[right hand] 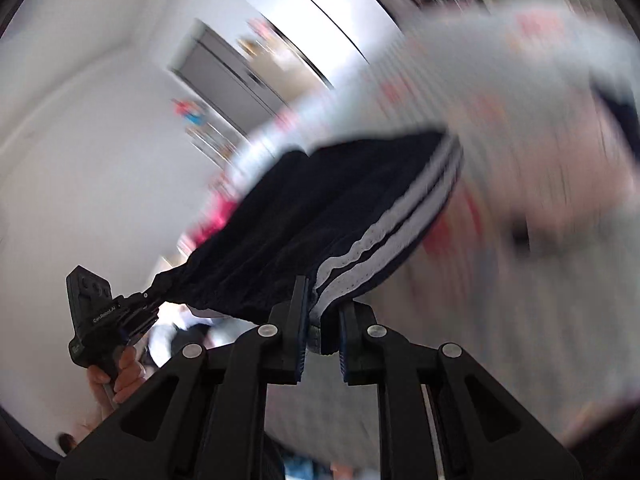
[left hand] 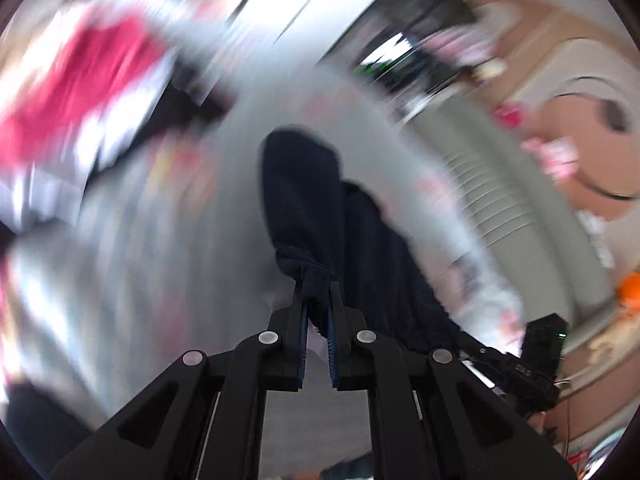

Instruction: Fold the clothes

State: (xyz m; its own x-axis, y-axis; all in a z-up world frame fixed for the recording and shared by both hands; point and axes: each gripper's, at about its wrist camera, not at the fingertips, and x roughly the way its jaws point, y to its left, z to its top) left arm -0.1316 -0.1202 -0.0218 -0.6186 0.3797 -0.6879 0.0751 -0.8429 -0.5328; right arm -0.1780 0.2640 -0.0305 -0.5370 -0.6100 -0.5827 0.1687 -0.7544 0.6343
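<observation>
Blurred white walls and a grey door fill the background, and a pale patterned sheet (right hand: 500, 128) lies smeared behind everything. I have the dark navy shorts (right hand: 320, 216) lifted clear of that sheet, strung between my two grippers.

My left gripper (left hand: 318, 304) is clamped on a bunched fold of the gathered waistband; the fabric sits pinched between the blue pads (left hand: 304, 320) and the rest hangs away from it. My right gripper (right hand: 322, 320) is closed on the other end of the waistband, right where the white side stripes (right hand: 384, 232) meet the hem of the band. In the right wrist view the left gripper shows at the far end of the shorts, with the hand (right hand: 120, 372) gripping its handle.

I judge this a shake-out: holding both waistband corners lets the legs fall straight so the garment can be laid flat for folding.

Beyond the shorts a red and white garment (left hand: 72, 80) lies on the sheet, well apart from my grip. The stretch of sheet beside the shorts looks open enough to lay them down, though motion blur hides its edges.
</observation>
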